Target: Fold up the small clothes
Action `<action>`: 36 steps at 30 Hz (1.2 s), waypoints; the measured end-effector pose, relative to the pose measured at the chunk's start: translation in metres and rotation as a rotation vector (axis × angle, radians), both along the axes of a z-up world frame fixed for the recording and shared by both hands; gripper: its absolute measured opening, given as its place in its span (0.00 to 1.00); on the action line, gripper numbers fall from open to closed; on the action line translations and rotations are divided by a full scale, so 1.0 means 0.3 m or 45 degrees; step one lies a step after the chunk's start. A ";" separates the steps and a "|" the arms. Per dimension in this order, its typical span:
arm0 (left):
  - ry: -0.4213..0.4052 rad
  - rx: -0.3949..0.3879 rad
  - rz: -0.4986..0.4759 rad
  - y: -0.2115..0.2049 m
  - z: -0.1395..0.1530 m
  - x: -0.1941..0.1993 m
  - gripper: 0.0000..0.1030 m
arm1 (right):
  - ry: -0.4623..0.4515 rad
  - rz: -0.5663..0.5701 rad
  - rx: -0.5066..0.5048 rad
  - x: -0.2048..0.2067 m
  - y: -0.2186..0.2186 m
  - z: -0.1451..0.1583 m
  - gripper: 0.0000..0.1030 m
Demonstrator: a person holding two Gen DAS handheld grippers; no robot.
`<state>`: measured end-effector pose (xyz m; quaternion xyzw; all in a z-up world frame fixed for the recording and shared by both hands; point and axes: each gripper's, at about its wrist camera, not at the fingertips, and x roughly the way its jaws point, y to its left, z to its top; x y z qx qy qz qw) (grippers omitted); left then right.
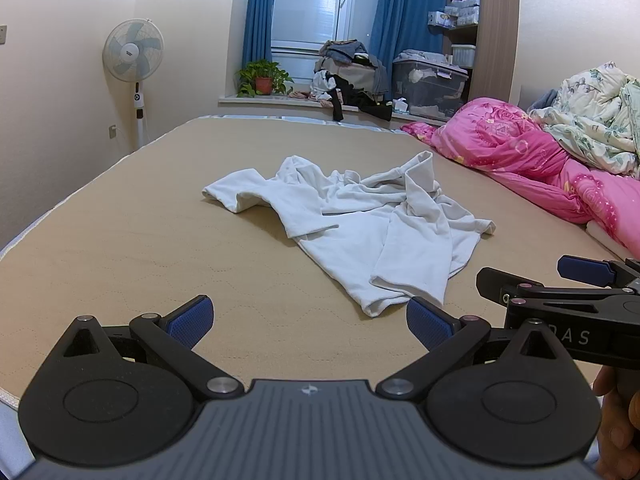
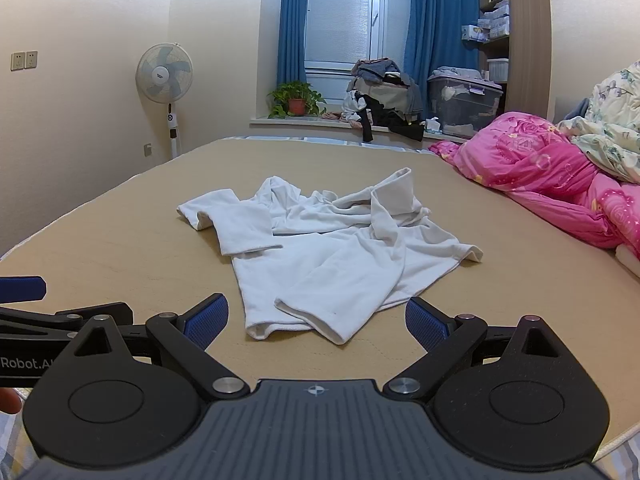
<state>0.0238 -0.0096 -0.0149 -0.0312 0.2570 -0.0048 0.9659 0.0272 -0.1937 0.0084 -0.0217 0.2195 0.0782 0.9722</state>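
Note:
A crumpled white short-sleeved shirt (image 1: 360, 224) lies in the middle of the tan mattress (image 1: 140, 240); it also shows in the right wrist view (image 2: 332, 248). My left gripper (image 1: 308, 322) is open and empty, just short of the shirt's near hem. My right gripper (image 2: 316, 322) is open and empty, with the shirt's near hem between and just beyond its blue pads (image 2: 206, 322). The right gripper also shows at the right edge of the left wrist view (image 1: 532, 284). Part of the left gripper shows at the left edge of the right wrist view (image 2: 24, 304).
A pink quilt (image 1: 540, 160) and a floral quilt (image 1: 592, 128) are heaped along the bed's right side. A standing fan (image 1: 134, 56) is at the far left wall. A clothes pile (image 1: 352, 76), a potted plant (image 1: 262, 78) and a storage bin (image 1: 428, 86) sit on the window ledge.

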 end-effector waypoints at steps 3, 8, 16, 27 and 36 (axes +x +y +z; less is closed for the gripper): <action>0.000 0.000 0.000 0.000 0.000 0.000 1.00 | -0.001 0.001 0.000 -0.001 0.000 0.001 0.92; 0.003 0.000 0.001 0.001 -0.002 -0.001 1.00 | -0.001 0.000 0.001 0.000 0.001 0.002 0.92; -0.003 -0.001 -0.005 0.000 -0.003 -0.002 1.00 | -0.005 0.001 -0.004 -0.001 0.000 -0.001 0.91; -0.087 0.038 -0.035 -0.026 0.003 -0.026 0.67 | -0.019 0.059 -0.006 -0.009 0.022 0.000 0.65; -0.064 0.022 -0.047 0.016 0.013 0.008 0.16 | -0.095 0.024 0.006 0.046 -0.032 0.057 0.49</action>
